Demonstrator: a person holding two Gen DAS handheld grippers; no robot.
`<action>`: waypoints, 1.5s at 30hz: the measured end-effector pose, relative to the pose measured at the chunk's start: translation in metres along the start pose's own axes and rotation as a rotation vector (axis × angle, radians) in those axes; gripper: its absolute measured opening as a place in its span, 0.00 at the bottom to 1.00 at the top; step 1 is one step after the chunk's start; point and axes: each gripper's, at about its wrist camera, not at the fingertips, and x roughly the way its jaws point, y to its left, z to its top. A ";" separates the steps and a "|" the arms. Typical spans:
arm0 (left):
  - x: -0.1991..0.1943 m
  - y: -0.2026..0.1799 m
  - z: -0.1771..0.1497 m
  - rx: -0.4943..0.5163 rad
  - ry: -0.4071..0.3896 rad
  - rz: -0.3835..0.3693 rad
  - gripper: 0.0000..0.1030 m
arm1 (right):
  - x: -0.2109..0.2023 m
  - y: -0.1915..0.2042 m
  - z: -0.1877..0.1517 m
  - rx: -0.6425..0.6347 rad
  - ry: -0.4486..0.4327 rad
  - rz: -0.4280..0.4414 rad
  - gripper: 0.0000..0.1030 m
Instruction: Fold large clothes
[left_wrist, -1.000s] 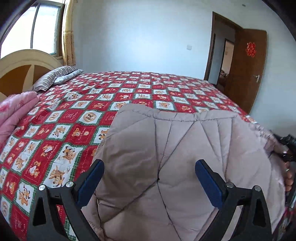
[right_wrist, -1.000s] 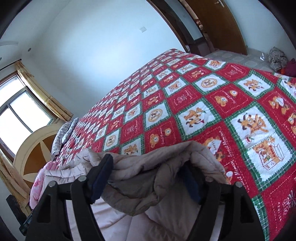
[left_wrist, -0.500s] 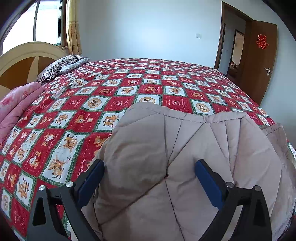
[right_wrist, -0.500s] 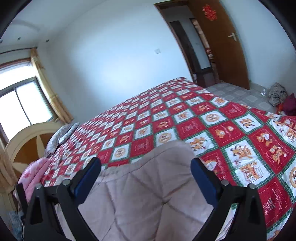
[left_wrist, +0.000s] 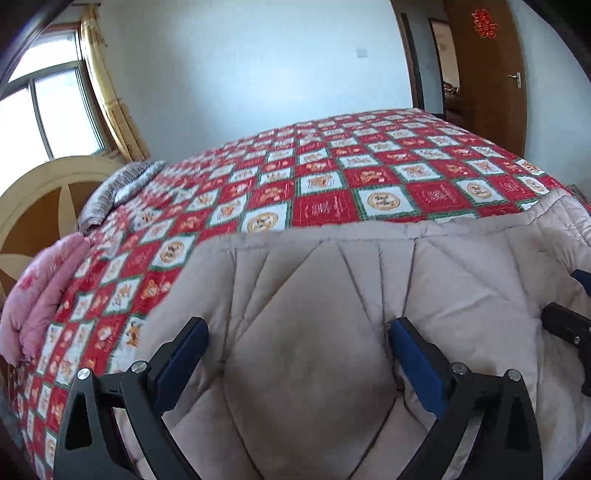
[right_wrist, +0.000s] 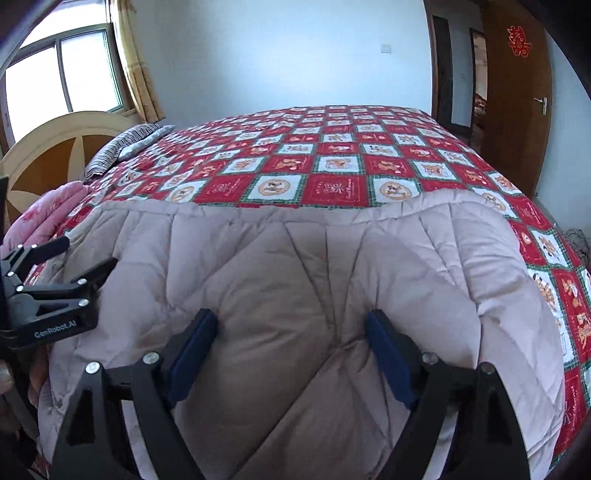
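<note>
Here, a large quilted beige coat (left_wrist: 314, 332) lies spread on the near part of a bed (left_wrist: 332, 184), over a red, green and white patchwork bedspread (right_wrist: 332, 162) printed with small cartoon squares. Its far hem runs roughly straight across the bedspread in both wrist views, and the padded panels bulge up between the stitched seams.

The left tongs (left_wrist: 295, 354) stand wide over the coat's middle, blue pads (left_wrist: 181, 354) apart, with the fabric beneath and between them but neither pad pressing on it (nothing is clamped). In the right wrist view the same tongs (right_wrist: 74, 254) show at the left edge, over the coat's left border.

The right tongs (right_wrist: 291, 350) are also spread, though their jaws are closing at this moment; the coat's padded surface swells up between the blue pads (right_wrist: 388, 354), and I cannot see either pad biting into it. A small part of these tongs (left_wrist: 569, 325) shows at the right edge of the left wrist view, above the coat's right side.

Beyond the coat, a striped pillow (right_wrist: 118, 147) and a folded pink quilt (left_wrist: 44, 288) lie by the rounded wooden headboard (right_wrist: 55, 147). A window (right_wrist: 74, 74) with yellow curtains sits behind it, and a brown door (right_wrist: 517, 92) stands open on the right.
</note>
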 end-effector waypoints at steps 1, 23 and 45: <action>0.009 0.003 -0.001 -0.026 0.020 -0.016 0.97 | 0.004 -0.001 -0.001 0.000 0.002 0.000 0.84; 0.042 0.000 -0.015 -0.079 0.044 -0.054 0.99 | 0.032 0.005 -0.010 -0.020 0.032 -0.036 0.95; 0.053 -0.001 -0.018 -0.080 0.072 -0.054 0.99 | 0.050 0.018 -0.014 -0.081 0.097 -0.127 1.00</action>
